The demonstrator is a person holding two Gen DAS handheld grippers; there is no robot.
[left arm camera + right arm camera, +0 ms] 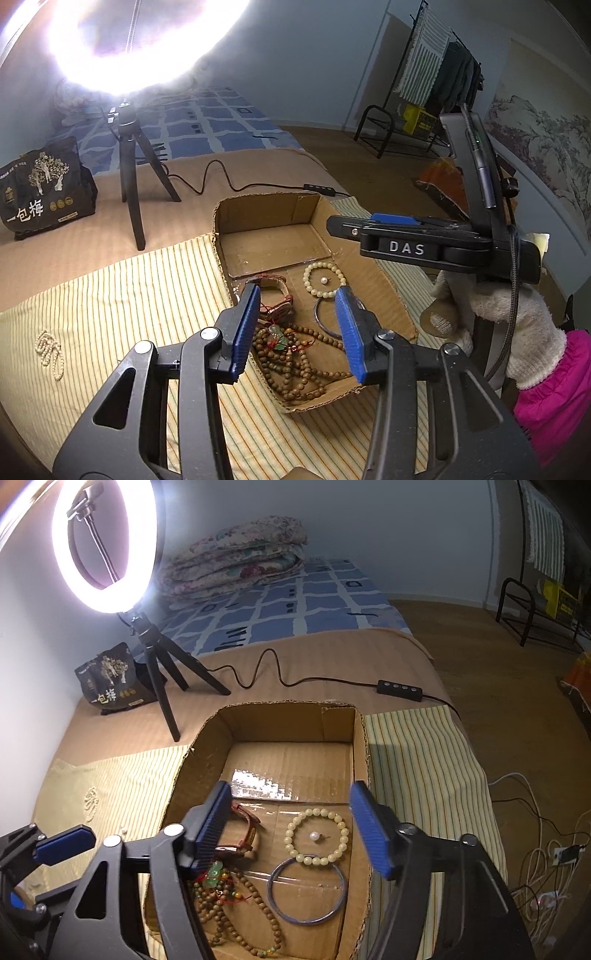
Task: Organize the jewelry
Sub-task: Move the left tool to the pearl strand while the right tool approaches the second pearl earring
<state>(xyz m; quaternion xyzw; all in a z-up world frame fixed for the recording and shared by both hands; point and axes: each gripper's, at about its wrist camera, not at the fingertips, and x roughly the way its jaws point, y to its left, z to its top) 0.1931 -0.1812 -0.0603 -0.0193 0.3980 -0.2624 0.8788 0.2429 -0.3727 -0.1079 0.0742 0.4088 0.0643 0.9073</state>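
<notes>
An open cardboard box (358, 746) lies on a striped cloth (110, 295). Inside it are a cream bead bracelet (291, 834) around a single pearl (314, 836), a silver bangle (273, 886), a brown strap watch (251, 830), and a heap of brown bead strands (295, 373) with a green pendant (214, 875). A white pearl string (50, 354) lies on the cloth left of the box. My left gripper (297, 332) hangs open over the brown beads, holding nothing. My right gripper (291, 823) is open wide above the bracelet and holds nothing.
A lit ring light on a tripod (107, 546) stands behind the box, its cable and switch (400, 686) trailing right. A black snack bag (110, 679) sits at the back left. A gloved hand (517, 314) holds the right gripper. The bed edge drops off to the right.
</notes>
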